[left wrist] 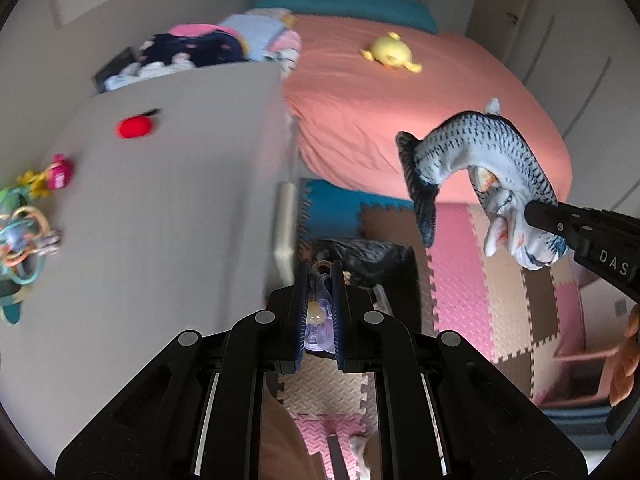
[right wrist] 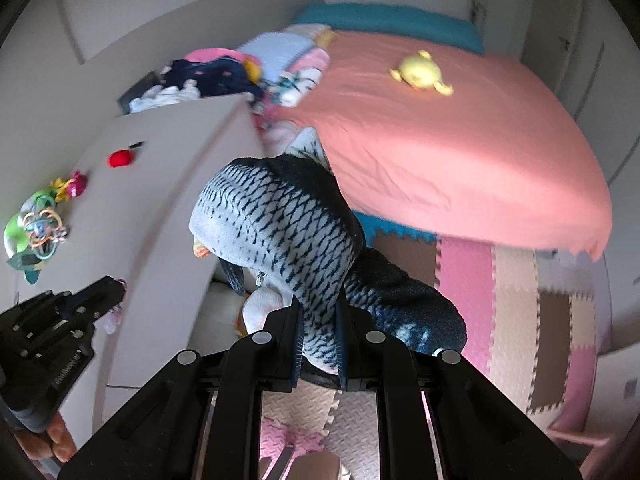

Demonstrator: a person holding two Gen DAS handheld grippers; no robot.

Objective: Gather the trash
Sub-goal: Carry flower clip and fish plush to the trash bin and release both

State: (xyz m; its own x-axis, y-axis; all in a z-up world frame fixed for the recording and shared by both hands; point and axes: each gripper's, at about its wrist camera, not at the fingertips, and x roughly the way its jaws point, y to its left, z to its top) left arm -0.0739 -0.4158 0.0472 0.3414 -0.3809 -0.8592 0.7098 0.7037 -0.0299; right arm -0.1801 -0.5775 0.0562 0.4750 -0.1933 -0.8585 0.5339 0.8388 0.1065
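1. your left gripper has its jaws clenched on a small translucent purple wrapper with a pale yellowish blob in it; the piece sits between the blue pads, held in the air off the right edge of the grey table.
2. your right gripper has its jaws clamped on a plush fish, gripping it near the head end; the scaled grey body arches up and away from the fingers, and the dark tail hangs down to the right.
3. from the left wrist view that same plush fish hangs in the air on the right, curled, with its tail fin pointing down over the floor mats.
4. under both grippers lies the foam puzzle mat, in pink, beige, brown and blue tiles.
5. just past the left gripper's fingertips a dark crumpled bag sits low beside the table edge; you cannot tell what it holds.
6. the grey table spreads to your left, with a red ball near its far side and a cluster of colourful baby toys at its left edge.
7. beyond the table is a heap of clothes.
8. farthest, the bed with a salmon sheet carries a yellow plush toy near its teal pillow.
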